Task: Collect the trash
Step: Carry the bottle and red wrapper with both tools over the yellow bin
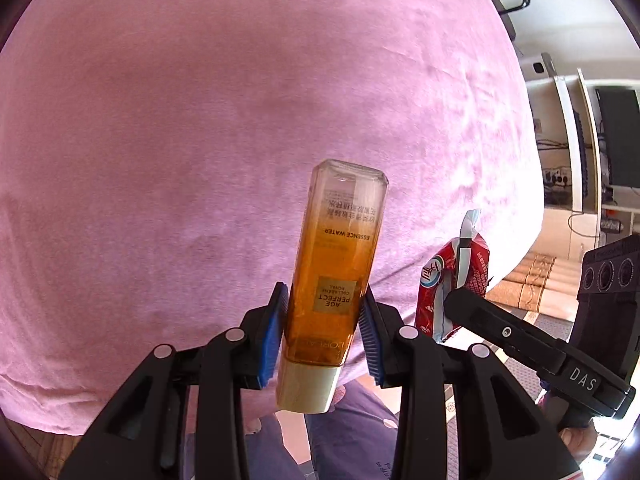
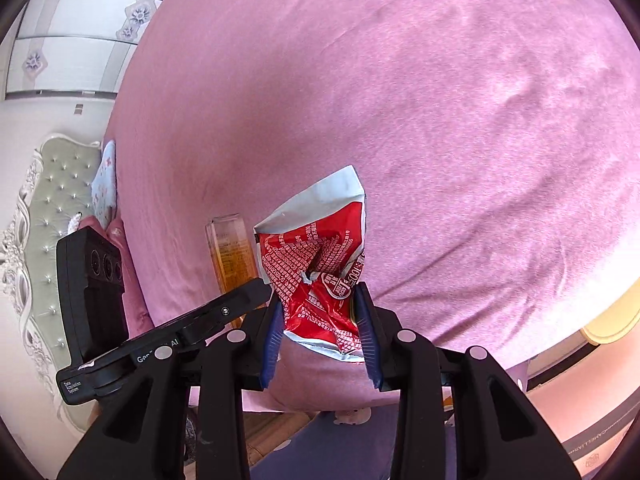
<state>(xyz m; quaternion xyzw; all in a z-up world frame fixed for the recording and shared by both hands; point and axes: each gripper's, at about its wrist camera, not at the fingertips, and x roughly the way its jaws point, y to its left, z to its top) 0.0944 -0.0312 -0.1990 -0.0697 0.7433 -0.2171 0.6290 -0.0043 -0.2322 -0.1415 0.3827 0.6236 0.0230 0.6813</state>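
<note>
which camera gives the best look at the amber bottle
The left wrist view. The amber bottle fills the centre there, cap toward the camera, label readable, clamped in the left gripper. The right wrist view shows only a strip of it at the left, partly hidden behind the other gripper's body and beside the red wrapper.

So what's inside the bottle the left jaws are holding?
The bottle is clear and shows amber liquid filling most of it, with an empty band at the far end. The white cap hides whatever is at the neck.

"AGE PERFECT" on amber bottle (image 1: 334, 276)
</note>
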